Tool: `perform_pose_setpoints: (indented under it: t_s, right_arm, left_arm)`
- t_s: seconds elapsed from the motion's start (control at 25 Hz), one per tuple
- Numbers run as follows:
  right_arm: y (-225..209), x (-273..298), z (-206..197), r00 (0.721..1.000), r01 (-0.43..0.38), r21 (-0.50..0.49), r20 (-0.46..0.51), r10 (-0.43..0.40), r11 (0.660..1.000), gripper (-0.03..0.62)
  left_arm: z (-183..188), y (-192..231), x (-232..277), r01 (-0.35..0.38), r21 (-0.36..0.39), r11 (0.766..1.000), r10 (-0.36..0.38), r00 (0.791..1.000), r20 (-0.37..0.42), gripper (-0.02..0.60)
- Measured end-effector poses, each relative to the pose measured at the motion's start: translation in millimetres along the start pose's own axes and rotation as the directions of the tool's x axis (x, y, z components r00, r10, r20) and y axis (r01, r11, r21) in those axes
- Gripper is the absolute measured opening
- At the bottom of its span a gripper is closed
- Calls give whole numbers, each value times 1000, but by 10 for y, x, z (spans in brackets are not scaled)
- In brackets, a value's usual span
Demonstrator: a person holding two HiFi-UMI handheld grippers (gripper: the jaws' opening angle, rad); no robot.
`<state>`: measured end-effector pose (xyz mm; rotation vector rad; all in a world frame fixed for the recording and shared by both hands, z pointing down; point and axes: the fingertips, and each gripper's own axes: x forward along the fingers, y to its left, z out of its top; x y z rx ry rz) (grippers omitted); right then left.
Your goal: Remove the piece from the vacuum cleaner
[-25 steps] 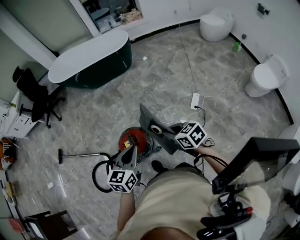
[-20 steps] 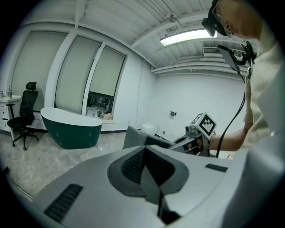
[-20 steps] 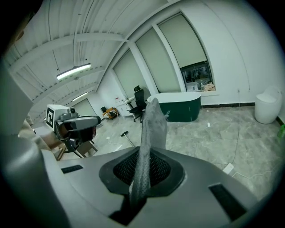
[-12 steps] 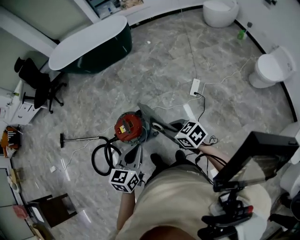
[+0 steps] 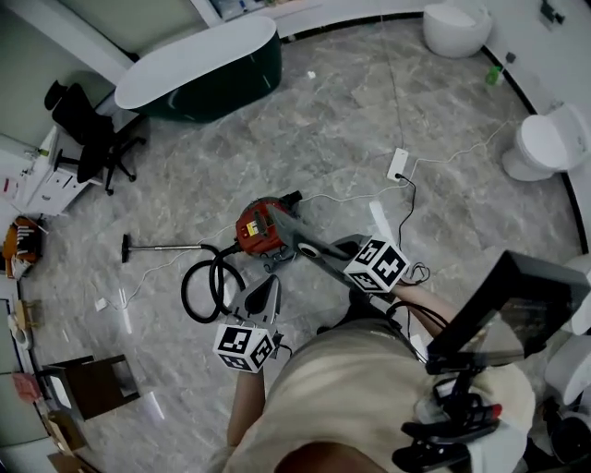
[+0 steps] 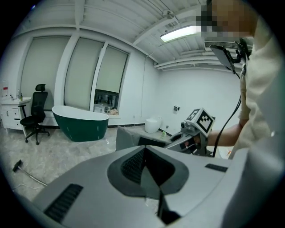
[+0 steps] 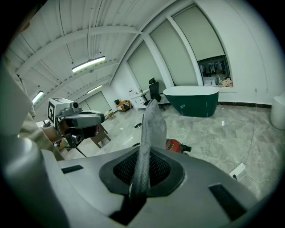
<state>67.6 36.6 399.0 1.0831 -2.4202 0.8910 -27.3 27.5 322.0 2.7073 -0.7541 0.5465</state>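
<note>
The red vacuum cleaner (image 5: 261, 226) lies on the grey floor, with its black hose (image 5: 205, 288) coiled to the left and its wand (image 5: 159, 248) stretched out beyond. My right gripper (image 5: 338, 256) is shut on a flat grey piece (image 5: 297, 240) with a white-ringed hole, held in the air just right of the vacuum. In the right gripper view the grey piece (image 7: 151, 127) rises from the shut right gripper (image 7: 143, 156), with the vacuum cleaner (image 7: 174, 144) behind. My left gripper (image 5: 266, 285) hangs nearer me, shut and holding nothing. In the left gripper view the left gripper (image 6: 145, 150) shows closed pads.
A dark green bathtub (image 5: 199, 63) stands at the back left beside an office chair (image 5: 88, 137). Two white toilets (image 5: 547, 146) (image 5: 457, 28) line the right wall. A white power strip (image 5: 399, 164) and its cables lie on the floor beyond the vacuum. A brown stool (image 5: 85, 386) stands at the lower left.
Both grippers and the grey piece have drawn back from the red vacuum, which now lies clear of the piece and farther from me. The right gripper's grip has stayed the same.
</note>
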Motion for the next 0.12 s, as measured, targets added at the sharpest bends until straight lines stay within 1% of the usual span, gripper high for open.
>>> perform_pose_setpoints:
  t_s: [0.12]
  right_arm:
    - [190,44,-81,999,42,5,-2,-42,999,20]
  left_arm:
    - [-142,43,-207,28,4,1000,-28,1000,-3,-5]
